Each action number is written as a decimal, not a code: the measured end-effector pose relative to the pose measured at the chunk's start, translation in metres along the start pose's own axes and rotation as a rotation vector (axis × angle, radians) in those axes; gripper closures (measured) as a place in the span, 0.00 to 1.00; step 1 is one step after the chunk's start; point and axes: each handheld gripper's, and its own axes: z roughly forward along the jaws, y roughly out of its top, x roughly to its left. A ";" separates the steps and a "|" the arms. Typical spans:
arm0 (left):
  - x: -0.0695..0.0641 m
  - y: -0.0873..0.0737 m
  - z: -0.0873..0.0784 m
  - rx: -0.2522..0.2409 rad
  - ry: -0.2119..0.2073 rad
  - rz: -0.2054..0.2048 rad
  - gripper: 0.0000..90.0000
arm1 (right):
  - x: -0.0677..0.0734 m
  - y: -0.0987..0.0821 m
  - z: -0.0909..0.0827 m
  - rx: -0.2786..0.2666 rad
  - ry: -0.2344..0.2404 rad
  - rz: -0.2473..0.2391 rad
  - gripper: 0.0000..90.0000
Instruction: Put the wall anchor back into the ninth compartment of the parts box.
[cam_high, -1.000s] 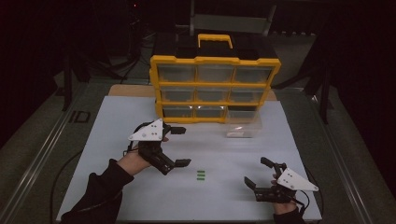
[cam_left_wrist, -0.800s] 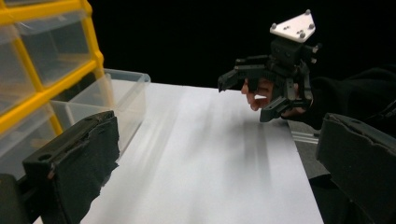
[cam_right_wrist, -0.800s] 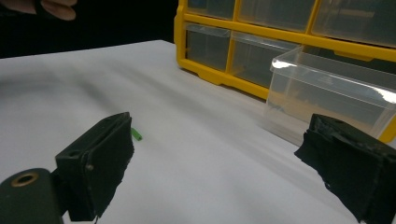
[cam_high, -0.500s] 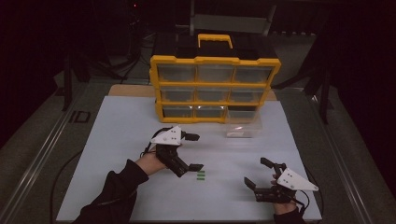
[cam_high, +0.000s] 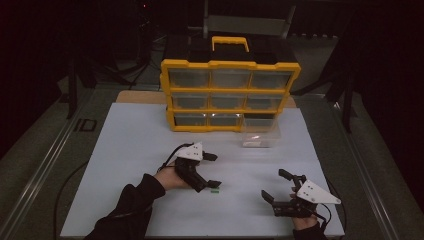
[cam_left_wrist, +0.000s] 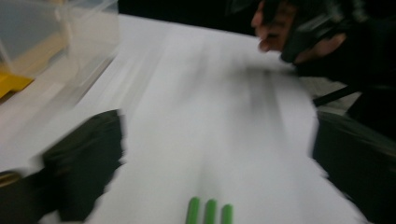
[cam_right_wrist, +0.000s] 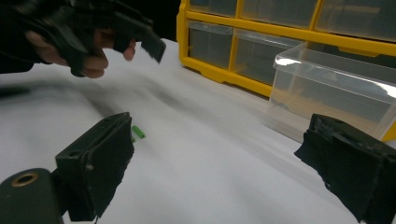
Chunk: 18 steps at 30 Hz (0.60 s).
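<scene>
Overhead, a white sheet (cam_high: 125, 165) covers the desk (cam_high: 47, 165), and a yellow organizer (cam_high: 230, 95) with 9 clear drawers and a yellow handle stands at its far edge. 1 clear drawer (cam_high: 260, 134) is out of the cabinet and sits on the sheet just in front of its lower right corner; the right claw view shows it (cam_right_wrist: 336, 93) as a see-through box beside the yellow frame (cam_right_wrist: 224, 70). The left claw (cam_high: 212, 171) hangs over the middle of the sheet with its jaws spread wide and nothing between them, the hand (cam_high: 170, 177) and dark sleeve (cam_high: 130, 205) reaching in from below. Small green pieces (cam_high: 215, 190) lie on the sheet just beside its lower jaw; the blurred left claw view shows 3 green sticks (cam_left_wrist: 210, 212) side by side on the white surface, between the 2 dark jaws and touched by neither. The right claw (cam_high: 277, 186) rests low near the sheet's near right corner, well apart from the green pieces, its jaws also wide apart and holding nothing. From its own camera the green pieces (cam_right_wrist: 137, 133) show just past its left jaw, with the other hand (cam_right_wrist: 88, 51) and its claw raised above the sheet farther back.
</scene>
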 end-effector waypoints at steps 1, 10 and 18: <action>0.001 -0.004 0.003 0.014 0.003 -0.003 0.13 | 0.000 0.000 0.000 0.001 0.001 0.000 0.09; 0.006 -0.016 0.011 0.097 -0.005 -0.005 0.34 | 0.000 -0.001 0.001 0.002 0.004 0.003 0.09; 0.009 -0.024 0.017 0.181 0.011 0.005 0.54 | 0.000 -0.001 0.001 0.008 0.004 0.004 0.09</action>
